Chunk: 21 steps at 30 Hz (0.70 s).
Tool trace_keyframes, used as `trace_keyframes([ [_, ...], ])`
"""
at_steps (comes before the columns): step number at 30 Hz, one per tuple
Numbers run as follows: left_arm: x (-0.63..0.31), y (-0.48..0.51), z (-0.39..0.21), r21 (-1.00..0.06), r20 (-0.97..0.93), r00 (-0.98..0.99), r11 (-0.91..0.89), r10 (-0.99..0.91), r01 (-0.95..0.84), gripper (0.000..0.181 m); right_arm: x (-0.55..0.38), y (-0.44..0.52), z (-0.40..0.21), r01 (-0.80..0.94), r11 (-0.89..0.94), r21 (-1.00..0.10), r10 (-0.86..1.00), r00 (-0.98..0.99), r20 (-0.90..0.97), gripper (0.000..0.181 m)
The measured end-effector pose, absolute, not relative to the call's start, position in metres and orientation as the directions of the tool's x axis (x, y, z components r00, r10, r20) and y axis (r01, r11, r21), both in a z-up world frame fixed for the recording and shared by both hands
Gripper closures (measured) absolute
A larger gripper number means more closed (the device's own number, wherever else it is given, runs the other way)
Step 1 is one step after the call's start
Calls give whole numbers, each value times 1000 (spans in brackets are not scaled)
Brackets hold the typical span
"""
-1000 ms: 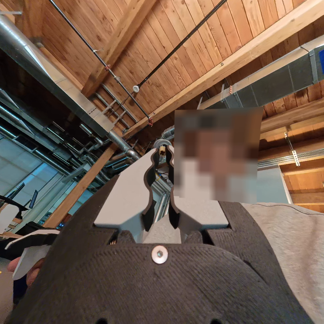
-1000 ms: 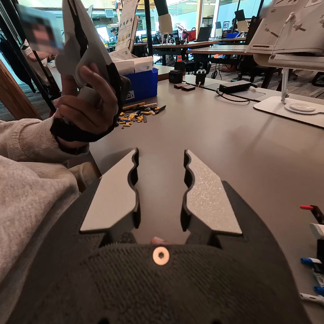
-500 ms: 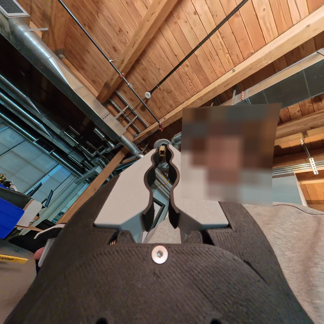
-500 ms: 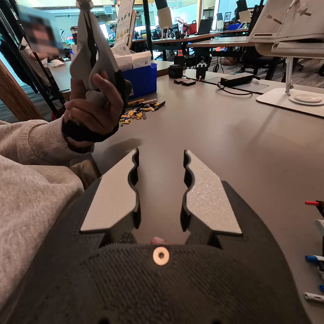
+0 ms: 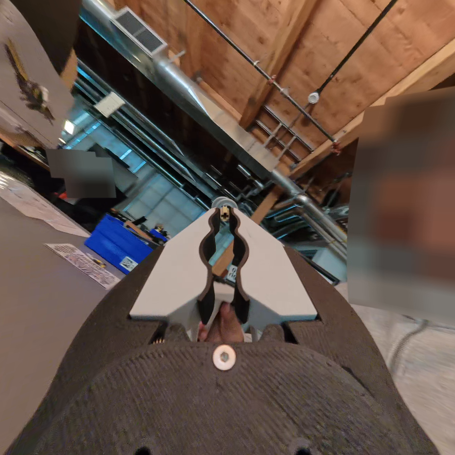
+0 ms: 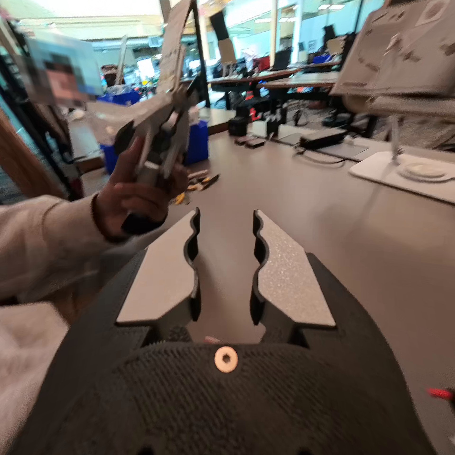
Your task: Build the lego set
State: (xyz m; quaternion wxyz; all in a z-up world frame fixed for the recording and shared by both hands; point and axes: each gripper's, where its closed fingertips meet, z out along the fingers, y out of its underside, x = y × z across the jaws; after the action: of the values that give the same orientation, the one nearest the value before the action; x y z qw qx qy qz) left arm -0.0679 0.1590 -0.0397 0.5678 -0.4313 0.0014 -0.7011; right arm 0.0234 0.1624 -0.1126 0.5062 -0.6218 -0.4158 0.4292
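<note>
My left gripper (image 5: 224, 212) is shut on a small tan lego pin (image 5: 224, 213) with a grey round piece (image 5: 224, 202) behind it, held up in the air and tilted toward the table. The same gripper shows in the right wrist view (image 6: 172, 105), held by a hand (image 6: 133, 194) at the left above the table. My right gripper (image 6: 225, 214) is open and empty, low over the grey table (image 6: 283, 202). A pile of small yellow and black lego parts (image 6: 199, 182) lies on the table beyond the hand.
A blue bin (image 6: 197, 145) stands behind the parts pile; it also shows in the left wrist view (image 5: 118, 243). A white lamp base (image 6: 403, 172) and an instruction page (image 6: 394, 49) are at the right. Red loose parts (image 6: 440, 394) lie at the right edge. Black boxes (image 6: 238, 125) sit at the back. The gap from one gripper's tips to the other's is roughly 12 centimeters.
My left gripper has tipped from pointing at the ceiling down toward the table and the blue bin, still holding the pin. My right gripper stays open and has barely moved.
</note>
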Motion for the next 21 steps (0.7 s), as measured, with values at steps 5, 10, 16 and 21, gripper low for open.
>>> trace_keyframes([
  [5,-54,175,-72,-641,615,258,-282,-745,714,177,21,220,-75,-94,-138,-986,913,373,-164,144],
  [10,-32,171,-98,-723,617,336,-343,-712,600,177,9,210,-123,-138,-355,-925,889,256,-379,144],
  [16,-19,175,-117,-860,490,507,-299,-709,413,177,12,209,-125,-140,-431,-891,862,228,-453,143],
  [21,-18,176,-118,-850,506,496,-312,-705,424,177,8,208,-135,-103,-428,-898,864,246,-439,142],
])
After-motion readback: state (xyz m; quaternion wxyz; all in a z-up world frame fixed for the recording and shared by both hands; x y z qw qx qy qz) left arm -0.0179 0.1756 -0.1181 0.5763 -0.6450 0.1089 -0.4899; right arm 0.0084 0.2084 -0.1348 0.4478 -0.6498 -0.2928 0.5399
